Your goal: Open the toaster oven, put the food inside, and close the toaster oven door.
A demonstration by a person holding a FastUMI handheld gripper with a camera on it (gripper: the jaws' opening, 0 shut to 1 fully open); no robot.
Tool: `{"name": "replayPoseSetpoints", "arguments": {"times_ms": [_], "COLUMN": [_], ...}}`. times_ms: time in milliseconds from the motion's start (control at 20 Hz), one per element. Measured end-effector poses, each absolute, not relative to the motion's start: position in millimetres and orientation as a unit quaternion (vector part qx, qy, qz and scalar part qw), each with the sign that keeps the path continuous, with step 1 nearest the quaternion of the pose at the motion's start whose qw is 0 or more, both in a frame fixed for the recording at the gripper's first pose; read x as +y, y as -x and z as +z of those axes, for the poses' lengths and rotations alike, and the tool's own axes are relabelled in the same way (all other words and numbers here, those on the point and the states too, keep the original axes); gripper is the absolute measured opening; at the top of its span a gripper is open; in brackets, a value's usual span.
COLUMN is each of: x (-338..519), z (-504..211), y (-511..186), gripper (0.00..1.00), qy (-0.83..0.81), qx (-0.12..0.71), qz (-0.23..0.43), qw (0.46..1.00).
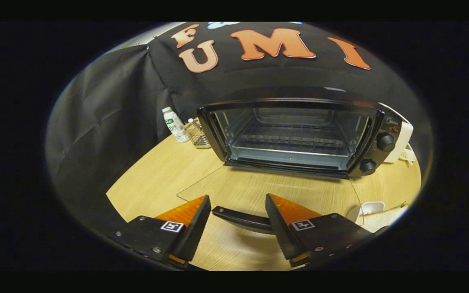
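the round pale wooden table (165, 179) carries the black toaster oven (295, 136) beyond the fingers, its clear glass door (267, 191) folded flat onto the wood, so the wire rack (291, 140) lies reachable. the door's black curved handle (242, 219) sits between the released, spread fingers of the gripper (238, 221), neither pressing it. no food is identifiable. a small white bottle (174, 124) stands left of the oven.

Your gripper (237, 211) had wedge-shaped fingers, square coded marker atop each, screws on flat plates behind markers.
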State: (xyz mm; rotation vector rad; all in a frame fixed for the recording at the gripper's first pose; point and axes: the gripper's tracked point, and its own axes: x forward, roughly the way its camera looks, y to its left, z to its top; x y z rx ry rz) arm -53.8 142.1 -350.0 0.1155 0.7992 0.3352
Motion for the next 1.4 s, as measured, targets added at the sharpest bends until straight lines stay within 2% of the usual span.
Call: {"name": "replayPoseSetpoints", "arguments": {"times_ms": [250, 700, 900, 1400], "x": [139.8, 131.9, 115.2, 78.3], "z": [-376.5, -374.0, -353.7, -298.5], "y": [54.5, 48.4, 43.1, 39.5], "gripper": [0.77, 0.72, 0.77, 0.83], "qy": [-0.093, -0.080, -0.057, -0.004], "qx": [0.433, 0.423, 0.394, 0.329], "qz": [0.139, 0.125, 0.111, 0.090], "qw": [0.886, 0.894, 0.911, 0.940]}}
